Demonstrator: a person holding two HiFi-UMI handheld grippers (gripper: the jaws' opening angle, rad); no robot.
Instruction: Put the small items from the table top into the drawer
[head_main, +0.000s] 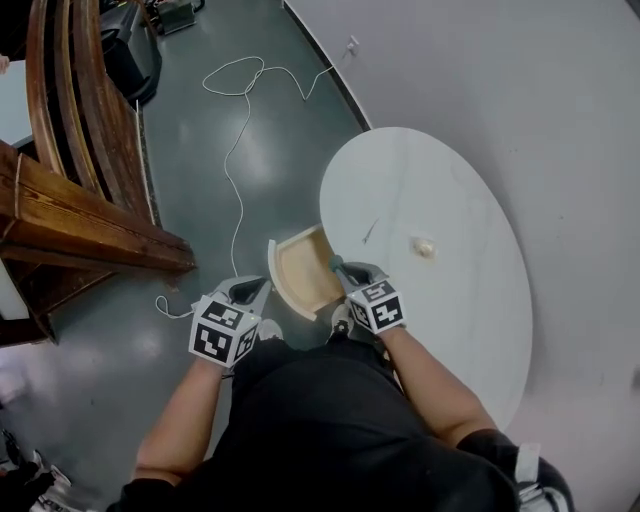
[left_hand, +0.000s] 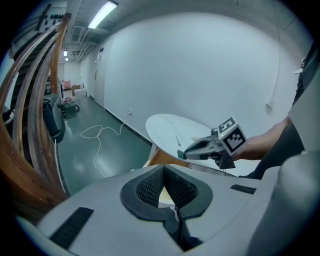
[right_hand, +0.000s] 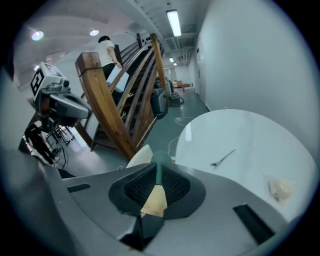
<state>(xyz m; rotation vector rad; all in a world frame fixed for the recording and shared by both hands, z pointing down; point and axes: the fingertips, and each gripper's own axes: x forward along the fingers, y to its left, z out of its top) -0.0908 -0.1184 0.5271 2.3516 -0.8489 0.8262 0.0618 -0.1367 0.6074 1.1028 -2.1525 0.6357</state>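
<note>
Drawer (head_main: 305, 266) stands pulled out from the left edge of the round table (head_main: 440, 170). It has a curved pale front and a bare light-wood inside, with nothing seen lying in it. Right gripper (head_main: 338, 265) is held just over the drawer's table-side edge, pointing down into it. Its tongs pinch a small dark-green piece (right_hand: 159, 164), narrow with a rounded top, poking out past the ribbed black pads. Judgement: brought here for dropping in, so release is the next step. Tan wood shows through the gap beneath the piece, which fits a position above the drawer's floor. Left gripper (head_main: 256, 291) sits just beside the outer face of the drawer front, tongs pressed together at the tips with nothing between. Likely parked there to steady or shut the drawer; contact cannot be confirmed. Left on the table beyond the drawer: a thin dark sliver (head_main: 371, 232), stiff-looking, near the drawer, and a pale rounded lump (head_main: 424, 246), soft-looking, farther off. Table top is smooth, white and glossy, so small things may slide.
</note>
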